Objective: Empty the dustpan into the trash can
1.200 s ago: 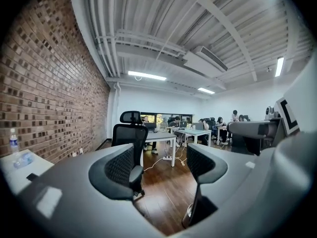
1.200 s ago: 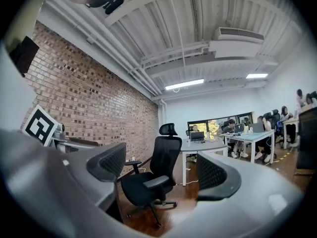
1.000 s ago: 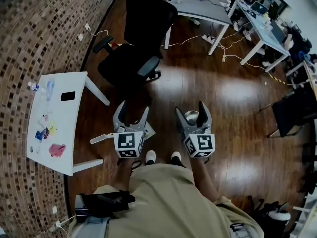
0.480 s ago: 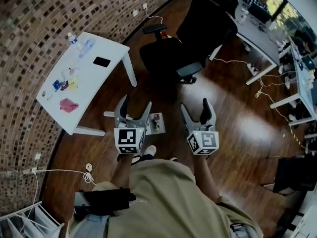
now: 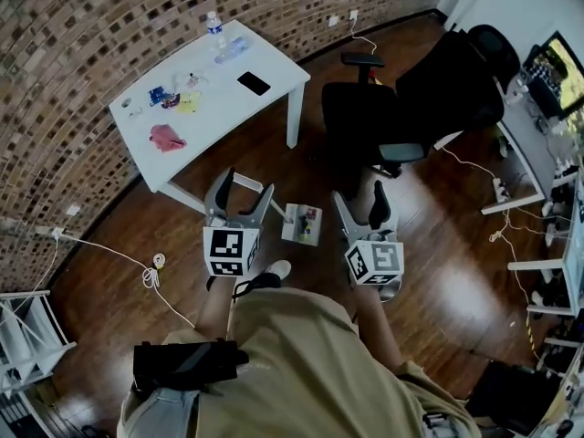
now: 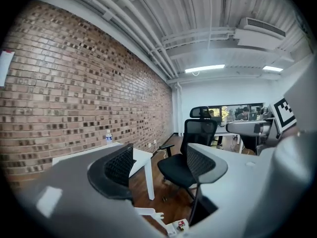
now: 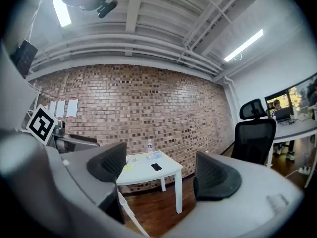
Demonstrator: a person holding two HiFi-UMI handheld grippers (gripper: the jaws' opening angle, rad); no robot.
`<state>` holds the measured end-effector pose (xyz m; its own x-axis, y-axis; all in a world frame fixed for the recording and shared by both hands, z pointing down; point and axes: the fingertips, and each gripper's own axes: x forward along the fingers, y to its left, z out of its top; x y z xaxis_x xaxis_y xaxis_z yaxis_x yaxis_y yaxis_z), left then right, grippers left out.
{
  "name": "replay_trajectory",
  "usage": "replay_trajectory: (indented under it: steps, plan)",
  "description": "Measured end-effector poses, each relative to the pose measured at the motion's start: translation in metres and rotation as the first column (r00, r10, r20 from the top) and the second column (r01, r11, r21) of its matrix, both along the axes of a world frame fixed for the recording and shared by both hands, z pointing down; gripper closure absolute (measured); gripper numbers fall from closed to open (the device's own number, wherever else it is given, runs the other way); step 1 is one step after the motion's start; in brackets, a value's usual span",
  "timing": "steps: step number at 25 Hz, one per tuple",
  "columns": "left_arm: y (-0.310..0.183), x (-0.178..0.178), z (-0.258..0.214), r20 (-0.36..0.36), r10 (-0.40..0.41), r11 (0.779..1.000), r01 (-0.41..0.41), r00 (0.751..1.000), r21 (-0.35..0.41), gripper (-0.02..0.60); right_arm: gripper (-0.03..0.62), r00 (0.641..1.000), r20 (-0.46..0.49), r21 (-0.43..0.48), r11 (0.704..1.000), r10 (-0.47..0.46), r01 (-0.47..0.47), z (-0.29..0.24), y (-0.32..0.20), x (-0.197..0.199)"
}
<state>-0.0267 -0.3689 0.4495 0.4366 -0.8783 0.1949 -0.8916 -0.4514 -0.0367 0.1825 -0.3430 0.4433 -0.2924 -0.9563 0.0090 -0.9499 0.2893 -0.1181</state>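
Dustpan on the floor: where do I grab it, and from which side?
Grip the white handle of the dustpan, coming from above with the open left gripper, which is nearest. The handle is a slim bar lying flat. The dustpan holds litter, so probably keep it level.

The person wears a beige top [image 5: 301, 363] and a white-toed shoe [image 5: 278, 268]; the grey left gripper [image 5: 245, 188] and right gripper [image 5: 359, 197] bear black-and-white markers.

Dustpan [image 5: 303, 224] on wooden floor [image 5: 438, 245]; bottle [image 5: 214, 27], phone [image 5: 254, 83], cloth [image 5: 167, 138] on white table [image 5: 228, 99]
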Motion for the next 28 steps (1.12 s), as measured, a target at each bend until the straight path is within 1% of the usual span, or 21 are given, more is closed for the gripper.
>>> replay_trajectory:
  steps: [4, 6, 11, 15, 18, 21, 28]
  plan:
    - [0.006, -0.034, 0.004, 0.01, -0.07, 0.997, 0.07, 0.997, -0.012, 0.252, 0.171, 0.998, 0.002, -0.008, 0.998, -0.069, 0.069, 0.002, -0.009, -0.027]
    - [0.009, -0.047, 0.006, 0.011, -0.09, 0.996, 0.09, 0.996, -0.013, 0.252, 0.171, 0.995, 0.003, -0.011, 0.995, -0.099, 0.099, 0.004, -0.013, -0.042]
    - [0.013, -0.074, 0.009, 0.025, -0.107, 0.994, 0.107, 0.994, -0.01, 0.252, 0.171, 0.986, 0.004, -0.023, 0.986, -0.167, 0.167, 0.009, -0.019, -0.081]
    - [0.01, -0.093, 0.011, 0.026, -0.116, 0.993, 0.116, 0.993, -0.018, 0.252, 0.172, 0.979, -0.003, -0.038, 0.979, -0.202, 0.201, 0.013, -0.021, -0.105]
    - [0.006, -0.102, 0.014, 0.029, -0.107, 0.994, 0.107, 0.994, -0.018, 0.252, 0.171, 0.98, -0.01, -0.048, 0.979, -0.2, 0.2, 0.015, -0.022, -0.112]
    - [0.001, -0.105, 0.015, 0.034, -0.08, 0.996, 0.081, 0.996, -0.021, 0.252, 0.171, 0.982, -0.014, -0.057, 0.981, -0.187, 0.186, 0.016, -0.023, -0.114]
    - [-0.019, -0.102, 0.022, 0.076, 0.025, 0.999, -0.022, 0.997, -0.034, 0.25, 0.171, 0.99, -0.022, -0.077, 0.988, -0.136, 0.134, 0.022, -0.025, -0.107]
